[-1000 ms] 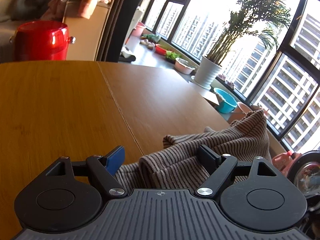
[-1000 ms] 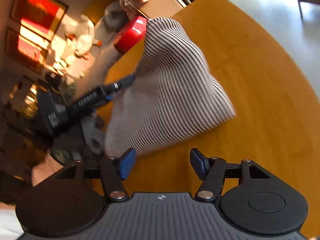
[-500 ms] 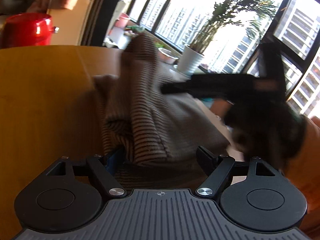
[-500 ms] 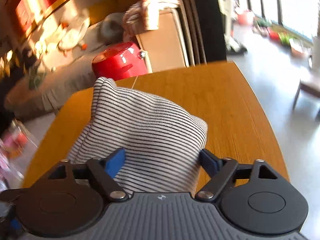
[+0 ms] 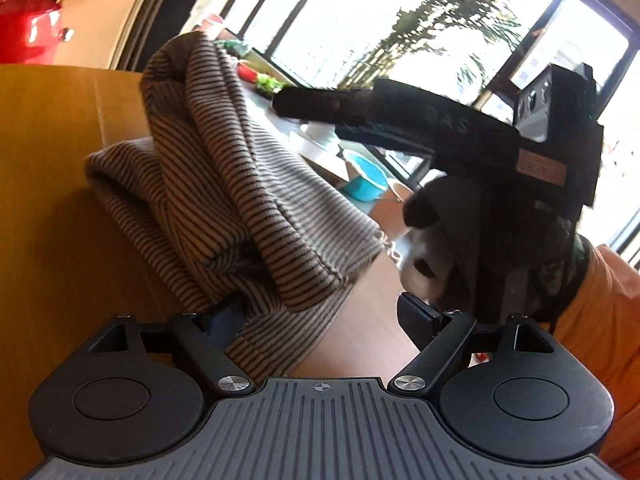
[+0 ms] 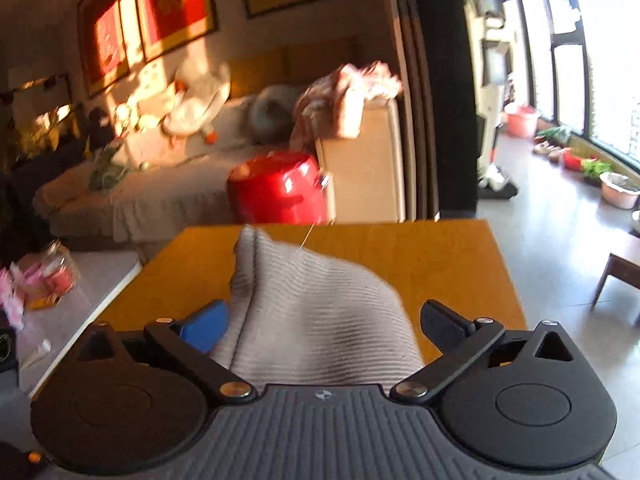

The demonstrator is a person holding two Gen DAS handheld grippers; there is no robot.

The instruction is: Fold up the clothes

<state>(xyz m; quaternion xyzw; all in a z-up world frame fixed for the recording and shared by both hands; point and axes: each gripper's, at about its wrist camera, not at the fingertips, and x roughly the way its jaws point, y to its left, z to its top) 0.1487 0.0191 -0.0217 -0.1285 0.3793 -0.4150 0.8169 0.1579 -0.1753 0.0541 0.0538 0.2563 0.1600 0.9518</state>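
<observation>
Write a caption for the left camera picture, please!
Open left gripper beside a striped garment bunched on the wooden table, right gripper reaching in.

Left gripper (image 5: 320,316), jaws spread wide, sits low at the table's near edge; right gripper (image 6: 322,322), jaws likewise apart, reaches in from the right, raised above the table.

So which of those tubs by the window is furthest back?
The pink bucket, past the red bowl and the white basin, which sit nearer the camera.

Both wrist views low, close over table (image 5: 48,128); shared: striped cloth (image 6: 312,320)
</observation>
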